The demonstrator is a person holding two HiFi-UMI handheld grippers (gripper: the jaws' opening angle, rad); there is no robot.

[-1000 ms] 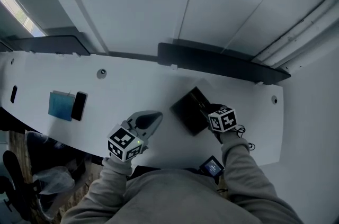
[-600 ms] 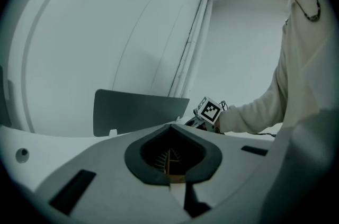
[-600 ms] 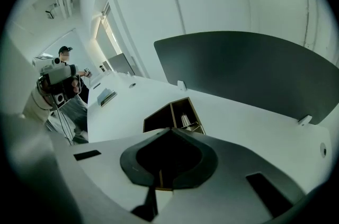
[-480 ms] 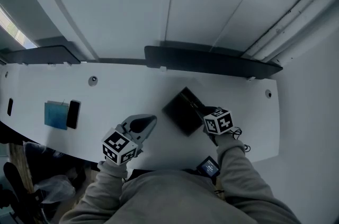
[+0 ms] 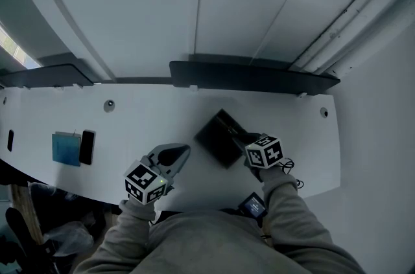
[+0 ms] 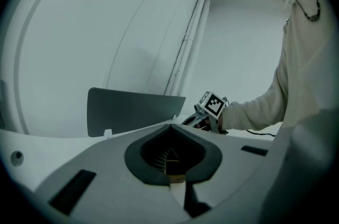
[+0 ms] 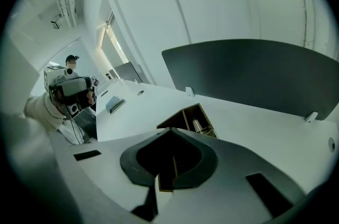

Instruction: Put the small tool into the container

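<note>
A black open container with wooden-looking dividers sits on the white desk. Small pale items lie in one of its compartments; what they are I cannot tell. My right gripper is at the container's near right edge, its tip just short of the box, jaws shut with nothing seen between them. My left gripper rests left of the container, apart from it, jaws shut and empty. The right gripper's marker cube shows beyond it.
A dark divider panel stands along the desk's back edge. A blue pad and a black phone lie far left. A small screen device sits at the near desk edge, with a cable by the right sleeve.
The head view has drifted, so the desk sits lower and further left in frame. Both grippers keep their places relative to the container.
</note>
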